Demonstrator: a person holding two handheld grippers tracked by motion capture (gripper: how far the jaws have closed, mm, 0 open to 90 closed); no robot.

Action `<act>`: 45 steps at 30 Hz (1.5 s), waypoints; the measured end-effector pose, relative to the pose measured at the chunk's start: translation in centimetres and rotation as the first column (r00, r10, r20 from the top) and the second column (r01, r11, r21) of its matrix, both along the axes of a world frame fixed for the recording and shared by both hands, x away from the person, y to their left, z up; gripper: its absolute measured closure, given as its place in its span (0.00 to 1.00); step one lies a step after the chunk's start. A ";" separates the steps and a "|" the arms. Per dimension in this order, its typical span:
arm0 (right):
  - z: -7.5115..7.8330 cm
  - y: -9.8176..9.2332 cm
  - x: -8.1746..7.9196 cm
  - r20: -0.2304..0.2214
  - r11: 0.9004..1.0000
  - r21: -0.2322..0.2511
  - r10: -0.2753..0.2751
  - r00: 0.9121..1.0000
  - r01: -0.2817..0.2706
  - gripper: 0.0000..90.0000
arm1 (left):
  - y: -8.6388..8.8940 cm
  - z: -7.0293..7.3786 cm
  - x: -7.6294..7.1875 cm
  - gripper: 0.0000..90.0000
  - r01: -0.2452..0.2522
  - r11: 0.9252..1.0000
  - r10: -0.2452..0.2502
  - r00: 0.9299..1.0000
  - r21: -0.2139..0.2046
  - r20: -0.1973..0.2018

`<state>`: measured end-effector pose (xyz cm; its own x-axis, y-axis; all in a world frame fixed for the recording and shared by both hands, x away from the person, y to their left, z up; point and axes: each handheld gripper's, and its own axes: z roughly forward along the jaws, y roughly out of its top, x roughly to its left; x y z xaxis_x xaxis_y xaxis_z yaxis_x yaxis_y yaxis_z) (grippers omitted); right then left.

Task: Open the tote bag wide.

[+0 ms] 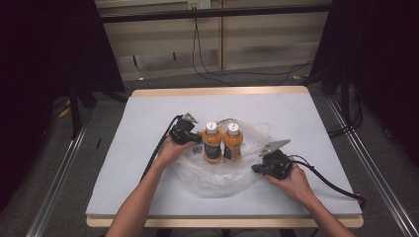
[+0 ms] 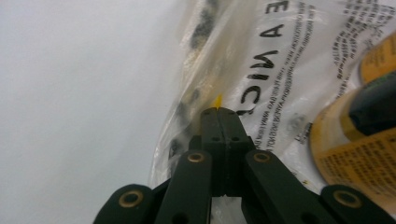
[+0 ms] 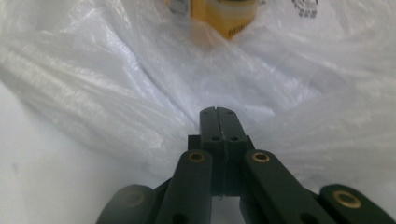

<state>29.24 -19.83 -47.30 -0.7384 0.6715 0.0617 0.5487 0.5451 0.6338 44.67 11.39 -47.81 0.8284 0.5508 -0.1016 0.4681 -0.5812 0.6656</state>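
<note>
Two orange bottles with white caps stand upright side by side on a crumpled clear plastic bag (image 1: 217, 173) spread over the worktop (image 1: 148, 123); the left bottle (image 1: 212, 143) is just to the right of the left hand-held gripper (image 1: 193, 134), and the right bottle (image 1: 233, 141) stands a little beyond and to the left of the right hand-held gripper (image 1: 256, 169). Both hand-held grippers have their jaws pressed fully together. In the left gripper view the left hand-held gripper (image 2: 219, 111) appears to have pinched the bag's printed edge, with a small yellow sliver poking out at its tips, though I cannot tell for sure that film is caught. In the right gripper view the right hand-held gripper (image 3: 218, 111) rests against the bag's loose folds, and whether it grips any film is unclear. The step in hand looks like taking hold of the bag on either side of the bottles, probably to draw it up around them. To do it well, each grip should hold a firm bite of film near the rim, and the two sides should rise evenly and slowly so that the bottles do not topple. On the bag, large black letters read partly as "NIC" and "A", beside blocks of small print too fine to read; the bottle labels carry dark print on orange that is likewise illegible.
</note>
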 end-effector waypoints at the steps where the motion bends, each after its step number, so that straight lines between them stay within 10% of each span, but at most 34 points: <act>1: 0.0 -0.3 -0.3 -0.003 1.000 -0.001 -0.007 1.000 0.007 1.00 | 0.0 -0.1 0.0 1.00 -0.006 1.000 0.006 1.000 0.000 0.004; 10: 0.1 -1.1 -2.2 0.000 1.000 0.000 -0.008 1.000 0.008 1.00 | -0.2 0.3 -0.6 1.00 0.025 0.999 -0.025 1.000 -0.022 0.004; 18: 1.3 -1.8 -2.0 0.054 0.991 0.127 -0.039 0.998 0.032 1.00 | 0.4 2.6 -2.0 1.00 0.049 0.993 -0.044 0.998 -0.104 0.052; 30: 3.2 -3.0 -2.9 0.166 0.970 0.236 -0.101 0.981 0.060 0.97 | 2.7 6.5 -5.9 0.98 0.105 0.964 -0.067 0.985 -0.243 0.161; 35: 3.5 -3.1 -3.2 0.180 0.967 0.241 -0.125 0.976 0.079 0.77 | 4.2 7.2 -8.4 0.83 0.140 0.952 -0.085 0.976 -0.273 0.203; 45: 4.6 -3.7 -4.4 0.198 0.947 0.309 -0.155 0.968 0.088 0.44 | 6.5 7.1 -12.9 0.40 0.119 0.955 -0.055 0.971 -0.272 0.233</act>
<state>24.82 -23.56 -42.74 -0.6700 0.7328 0.1186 0.4304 0.2532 0.8664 31.74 17.93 -40.72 0.8912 0.4507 -0.0515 0.2466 -0.3862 0.8888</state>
